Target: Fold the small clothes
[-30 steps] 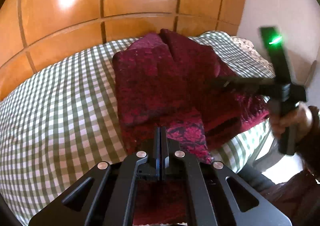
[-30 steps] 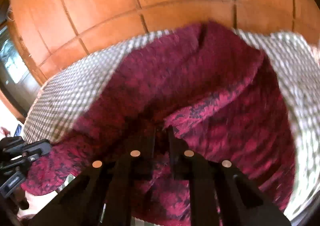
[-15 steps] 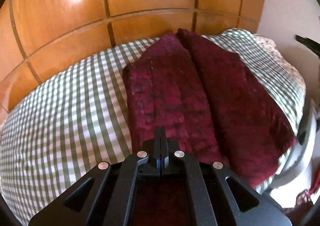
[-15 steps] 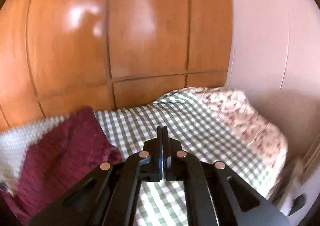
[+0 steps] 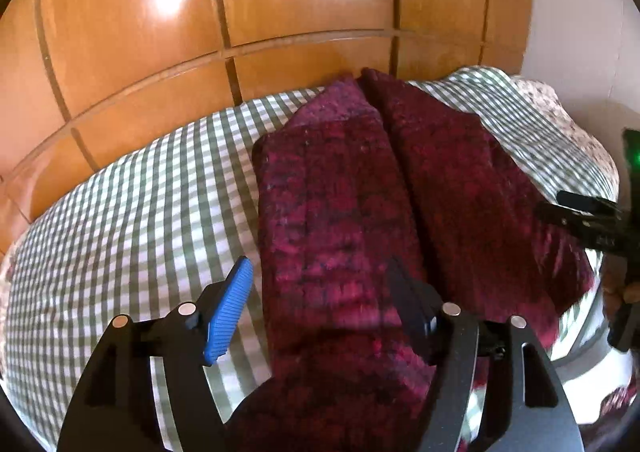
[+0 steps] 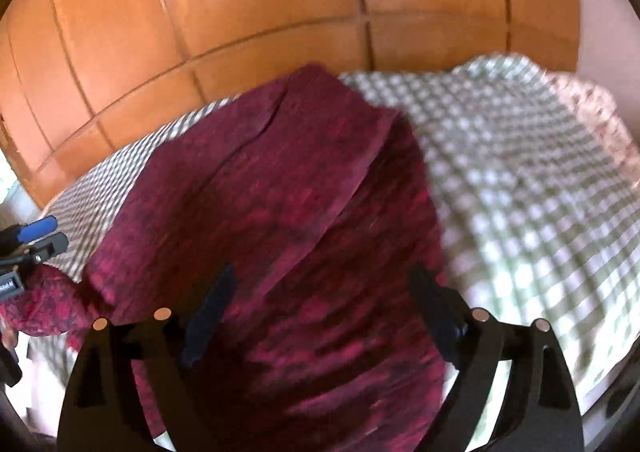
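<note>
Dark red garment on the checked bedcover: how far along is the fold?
Done: the dark red garment lies on the checked bedcover with both sides folded in, meeting along a centre seam. In hand: nothing; the left claw and right claw have just been opening and hover over its near end. Left: probably folding it end to end.

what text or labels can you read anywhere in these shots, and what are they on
None can be read.
White label on the left gripper, at the left edge of the right wrist view: cut off and too blurred.
Pale marking on the right gripper, seen from the left wrist: too small and blurred.
Dark red garment and checked bedcover: no text.
</note>
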The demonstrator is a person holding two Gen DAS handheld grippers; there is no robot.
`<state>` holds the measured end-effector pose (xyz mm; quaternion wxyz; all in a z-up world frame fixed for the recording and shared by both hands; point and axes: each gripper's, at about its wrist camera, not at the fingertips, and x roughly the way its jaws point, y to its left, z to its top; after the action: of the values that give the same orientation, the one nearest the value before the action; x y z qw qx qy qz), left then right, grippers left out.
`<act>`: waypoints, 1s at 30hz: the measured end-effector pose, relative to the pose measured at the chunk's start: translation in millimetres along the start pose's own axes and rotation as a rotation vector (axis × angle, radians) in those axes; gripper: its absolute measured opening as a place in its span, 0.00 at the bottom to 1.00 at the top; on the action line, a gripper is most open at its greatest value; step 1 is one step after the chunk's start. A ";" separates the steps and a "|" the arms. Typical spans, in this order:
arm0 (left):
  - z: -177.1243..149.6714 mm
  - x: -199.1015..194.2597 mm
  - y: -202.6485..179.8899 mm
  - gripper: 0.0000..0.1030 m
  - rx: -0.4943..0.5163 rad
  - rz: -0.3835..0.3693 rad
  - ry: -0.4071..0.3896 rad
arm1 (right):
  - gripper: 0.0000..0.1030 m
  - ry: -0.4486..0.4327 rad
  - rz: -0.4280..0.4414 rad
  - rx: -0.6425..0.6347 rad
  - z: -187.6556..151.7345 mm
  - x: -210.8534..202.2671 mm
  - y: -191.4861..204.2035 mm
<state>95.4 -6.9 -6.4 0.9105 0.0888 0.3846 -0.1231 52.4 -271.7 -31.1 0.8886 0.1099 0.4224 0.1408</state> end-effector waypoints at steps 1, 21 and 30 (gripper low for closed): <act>-8.5 -4.7 -1.8 0.66 0.029 -0.001 0.004 | 0.89 0.013 0.015 0.015 -2.9 1.3 -1.4; -86.3 -9.1 -32.4 0.79 0.198 -0.145 0.068 | 0.48 0.177 0.125 -0.162 -38.4 17.9 99.2; -75.2 -26.7 -3.0 0.11 0.047 -0.230 0.014 | 0.10 -0.091 -0.016 -0.217 14.3 -47.6 92.1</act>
<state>25.5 13.7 -39.0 0.8853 0.0665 0.3957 -0.2351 20.4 -202.9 40.9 0.9147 0.0159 0.3647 0.1734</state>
